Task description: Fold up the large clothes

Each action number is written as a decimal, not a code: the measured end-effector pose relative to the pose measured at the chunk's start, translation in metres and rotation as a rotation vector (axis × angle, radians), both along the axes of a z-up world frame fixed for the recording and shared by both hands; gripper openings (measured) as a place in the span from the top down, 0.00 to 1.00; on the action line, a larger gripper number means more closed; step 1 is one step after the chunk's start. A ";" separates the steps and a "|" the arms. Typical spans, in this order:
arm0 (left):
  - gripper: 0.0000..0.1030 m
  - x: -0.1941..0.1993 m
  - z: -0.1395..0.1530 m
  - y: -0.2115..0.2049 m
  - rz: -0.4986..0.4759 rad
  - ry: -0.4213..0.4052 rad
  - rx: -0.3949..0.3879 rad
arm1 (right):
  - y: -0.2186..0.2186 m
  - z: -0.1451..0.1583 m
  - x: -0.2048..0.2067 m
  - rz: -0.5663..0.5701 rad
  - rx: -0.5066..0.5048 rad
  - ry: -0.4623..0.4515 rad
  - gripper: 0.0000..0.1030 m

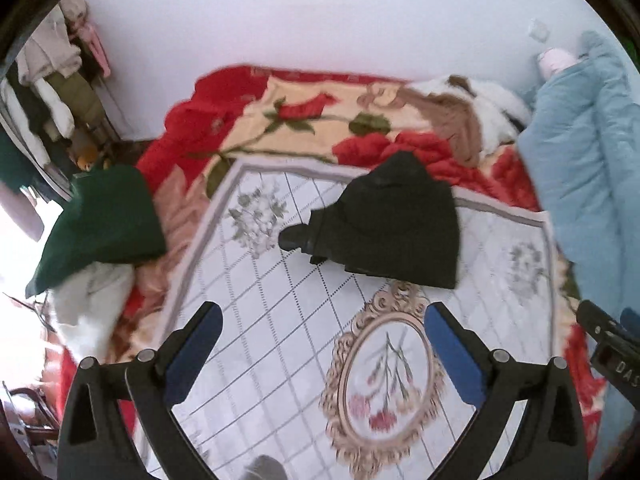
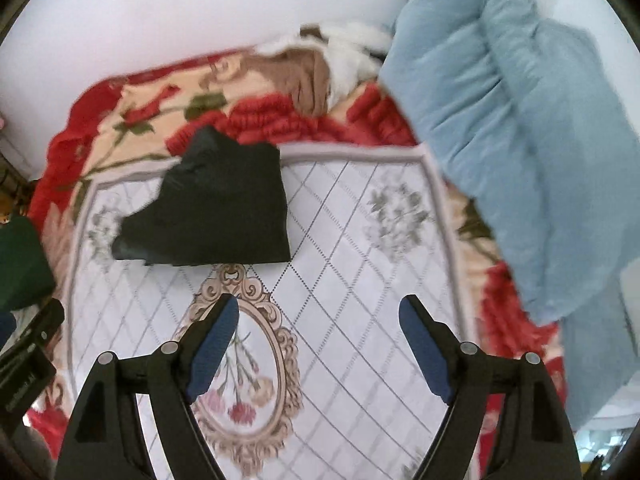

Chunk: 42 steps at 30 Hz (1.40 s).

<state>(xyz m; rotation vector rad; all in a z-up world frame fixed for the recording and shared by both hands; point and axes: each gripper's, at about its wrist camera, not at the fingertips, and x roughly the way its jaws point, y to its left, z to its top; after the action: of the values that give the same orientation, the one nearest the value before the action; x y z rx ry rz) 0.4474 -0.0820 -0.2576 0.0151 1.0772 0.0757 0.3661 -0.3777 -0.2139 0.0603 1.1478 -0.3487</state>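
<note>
Both grippers, left gripper (image 1: 322,322) and right gripper (image 2: 319,314), gape empty above one folded black garment (image 1: 394,222).

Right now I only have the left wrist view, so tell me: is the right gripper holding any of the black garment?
Observer: No. The right gripper is open, with only the white mat showing between its pads; the black garment lies beyond them.
Operator: How far down does the blue quilt come?
Observer: The blue quilt runs down over the red blanket, outside the mat's right border, past the level of the right gripper's fingertips.
</note>
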 end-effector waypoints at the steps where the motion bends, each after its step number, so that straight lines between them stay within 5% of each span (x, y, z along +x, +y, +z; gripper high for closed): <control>1: 0.00 -0.011 0.018 0.000 -0.008 -0.015 0.004 | 0.007 0.024 -0.015 0.007 -0.023 -0.015 0.18; 10: 0.00 -0.114 0.167 0.004 -0.046 -0.119 0.021 | 0.038 0.185 -0.128 0.021 -0.045 -0.121 0.18; 19: 0.00 -0.187 0.241 0.007 -0.054 -0.182 -0.015 | 0.067 0.290 -0.226 0.082 -0.062 -0.243 0.18; 30: 0.00 -0.229 0.275 0.009 -0.044 -0.242 -0.007 | 0.070 0.339 -0.285 0.091 -0.066 -0.322 0.18; 42: 0.00 -0.250 0.282 0.010 -0.030 -0.277 -0.009 | 0.070 0.348 -0.309 0.118 -0.056 -0.363 0.17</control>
<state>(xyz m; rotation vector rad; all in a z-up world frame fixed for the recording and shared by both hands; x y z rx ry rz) 0.1970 -0.0720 0.0246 0.0124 0.8003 0.0447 0.0566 -0.3077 0.1336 0.0056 0.7783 -0.2523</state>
